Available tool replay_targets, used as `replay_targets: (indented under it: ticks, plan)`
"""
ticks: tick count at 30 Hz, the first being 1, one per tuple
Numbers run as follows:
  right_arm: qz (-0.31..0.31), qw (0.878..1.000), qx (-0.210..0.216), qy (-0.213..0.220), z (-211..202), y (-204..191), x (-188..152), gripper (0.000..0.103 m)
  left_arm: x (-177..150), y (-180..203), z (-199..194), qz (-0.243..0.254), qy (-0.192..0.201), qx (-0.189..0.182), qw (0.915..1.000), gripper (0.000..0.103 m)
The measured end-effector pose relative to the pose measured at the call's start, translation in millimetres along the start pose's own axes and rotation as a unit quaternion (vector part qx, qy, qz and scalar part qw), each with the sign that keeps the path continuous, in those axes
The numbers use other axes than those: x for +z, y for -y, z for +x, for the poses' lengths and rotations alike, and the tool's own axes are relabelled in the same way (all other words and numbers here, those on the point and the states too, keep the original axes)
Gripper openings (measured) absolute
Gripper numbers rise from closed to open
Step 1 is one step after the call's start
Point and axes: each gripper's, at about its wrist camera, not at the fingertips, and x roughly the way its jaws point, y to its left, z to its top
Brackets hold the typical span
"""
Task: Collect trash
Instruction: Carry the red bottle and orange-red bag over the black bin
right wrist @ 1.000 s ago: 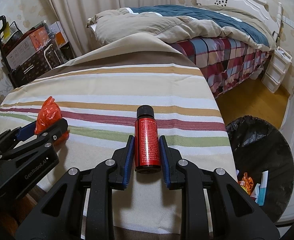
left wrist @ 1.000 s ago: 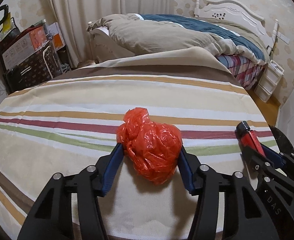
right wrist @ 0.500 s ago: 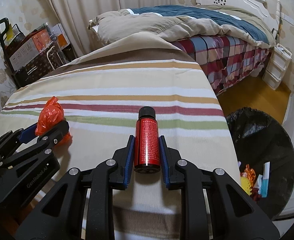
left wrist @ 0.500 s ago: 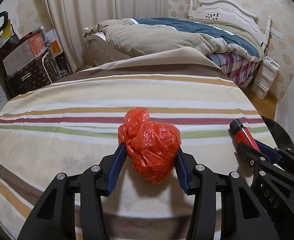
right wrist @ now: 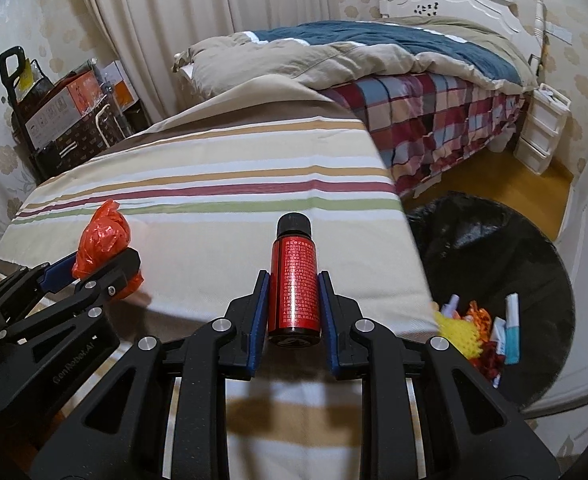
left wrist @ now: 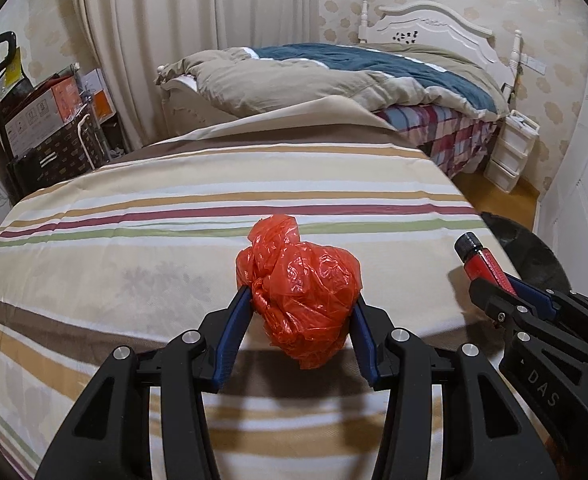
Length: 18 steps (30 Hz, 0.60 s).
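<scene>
My left gripper is clamping a crumpled red bag, blue pads pressing into both its sides. The bag is hanging clear above the striped cloth, throwing a shadow on the cloth under it. In the right wrist view the same bag is showing at the left, sticking up out of the left gripper.

My right gripper is pinching a red bottle between its pads. The bottle is lying along the fingers, black cap pointing away from me, base toward the camera. It is sitting over the cloth's right part, near the edge. The left wrist view is catching the bottle at the right, cap tilted up and away.

A bin lined in black is standing on the floor just right of the cloth edge, beside the right gripper. Trash is lying in its bottom: a yellow lump, orange scraps, white and blue tubes. Both held things are outside the bin.

A bed is standing beyond the cloth, and boxes are stacked at the far left.
</scene>
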Motion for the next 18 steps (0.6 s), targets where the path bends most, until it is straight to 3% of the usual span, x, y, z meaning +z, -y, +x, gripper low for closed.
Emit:
replay_targets:
  ticks: [18]
  plan:
    - [0.061, 0.995, -0.057, 0.048, -56, 92, -24, 0.023, -3, 89, -36, 0.053, 0.047, -0.057, 0.9959, 0.048]
